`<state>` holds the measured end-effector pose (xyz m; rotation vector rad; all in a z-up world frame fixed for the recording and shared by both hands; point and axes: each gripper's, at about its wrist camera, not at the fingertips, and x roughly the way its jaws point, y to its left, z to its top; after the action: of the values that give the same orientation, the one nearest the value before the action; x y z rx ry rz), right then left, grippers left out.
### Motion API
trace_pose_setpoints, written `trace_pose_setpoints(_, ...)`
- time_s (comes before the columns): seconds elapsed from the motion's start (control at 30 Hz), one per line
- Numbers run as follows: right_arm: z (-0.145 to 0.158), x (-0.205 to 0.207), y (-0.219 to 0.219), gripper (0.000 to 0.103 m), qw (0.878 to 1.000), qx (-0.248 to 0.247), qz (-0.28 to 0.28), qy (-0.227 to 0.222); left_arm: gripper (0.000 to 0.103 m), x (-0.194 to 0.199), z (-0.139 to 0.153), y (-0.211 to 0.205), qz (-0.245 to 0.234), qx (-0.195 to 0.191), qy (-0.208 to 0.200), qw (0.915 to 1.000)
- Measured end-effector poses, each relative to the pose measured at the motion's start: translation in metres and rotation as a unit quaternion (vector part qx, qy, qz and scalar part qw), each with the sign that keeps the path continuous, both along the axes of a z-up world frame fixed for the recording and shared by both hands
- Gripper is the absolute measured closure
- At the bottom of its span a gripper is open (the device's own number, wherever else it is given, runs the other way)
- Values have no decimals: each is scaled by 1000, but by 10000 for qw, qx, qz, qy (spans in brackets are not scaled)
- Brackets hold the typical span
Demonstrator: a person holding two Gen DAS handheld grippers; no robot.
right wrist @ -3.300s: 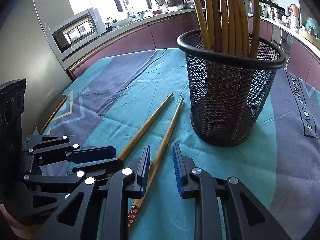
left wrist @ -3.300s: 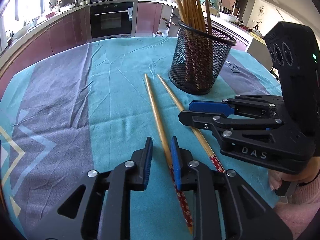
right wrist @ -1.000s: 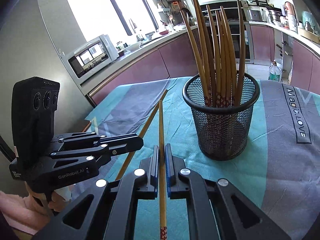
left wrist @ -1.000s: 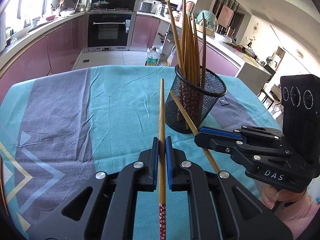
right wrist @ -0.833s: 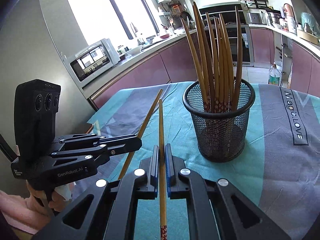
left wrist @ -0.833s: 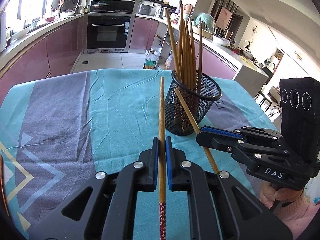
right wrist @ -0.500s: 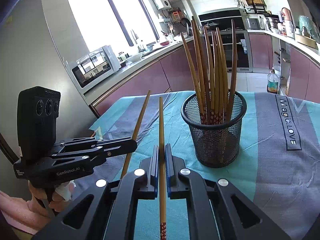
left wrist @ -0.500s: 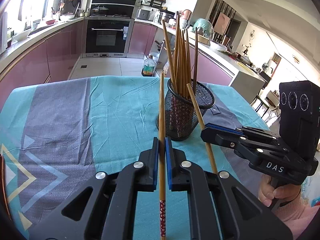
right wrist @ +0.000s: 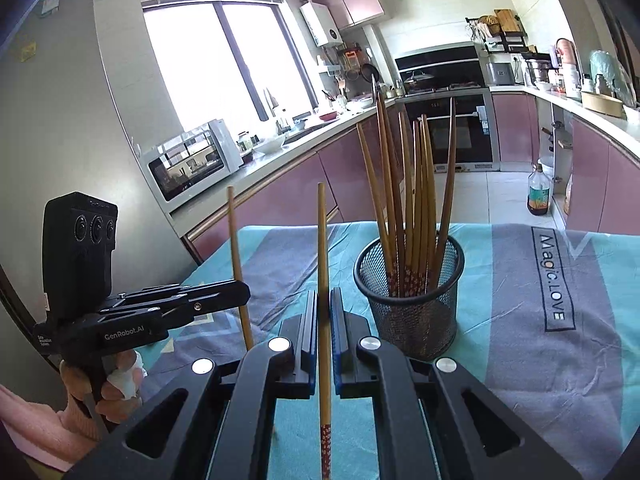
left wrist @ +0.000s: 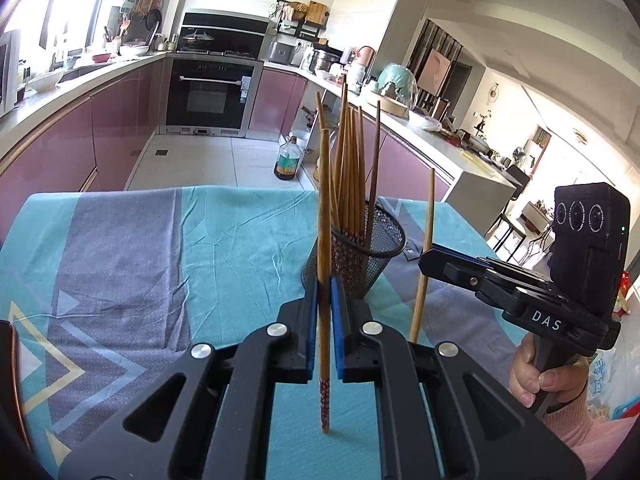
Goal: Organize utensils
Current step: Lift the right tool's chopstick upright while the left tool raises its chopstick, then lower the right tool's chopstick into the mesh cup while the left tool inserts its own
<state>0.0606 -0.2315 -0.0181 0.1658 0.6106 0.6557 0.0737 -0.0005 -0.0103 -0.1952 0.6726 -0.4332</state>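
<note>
Tablecloth (left wrist: 120,240) farther below both held chopsticks (left wrist: 323,240).

Desk (right wrist: 592,380) has a teal and grey-purple striped cloth (left wrist: 240,232) over it, creased, with cream chevron lines at one edge and "Magic.LOVE" printed on a grey stripe. Only thing standing on the cloth: a black mesh cup (right wrist: 412,320), upright, holding a bundle of wooden chopsticks (right wrist: 416,208).
</note>
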Motion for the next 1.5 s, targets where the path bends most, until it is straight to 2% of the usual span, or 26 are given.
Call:
trace_pose_setpoints(0.43,29,1,-7,98,9989,37,-89,-454,96,-5,34,9,130,-191,-421,9988)
trace_pose_setpoints(0.73,52,4,-8,98,9968,-42,-128,-793,96,-1,56,5,109,-191,-660,9976)
trace_pose_setpoints(1.1,71,11,-17,98,9947,27,-202,-1004,96,0,87,-4,40,-156,-965,9952)
trace_pose_setpoints(1.5,87,23,-22,98,9926,55,-339,-1162,96,5,106,-14,25,-102,-1210,9926)
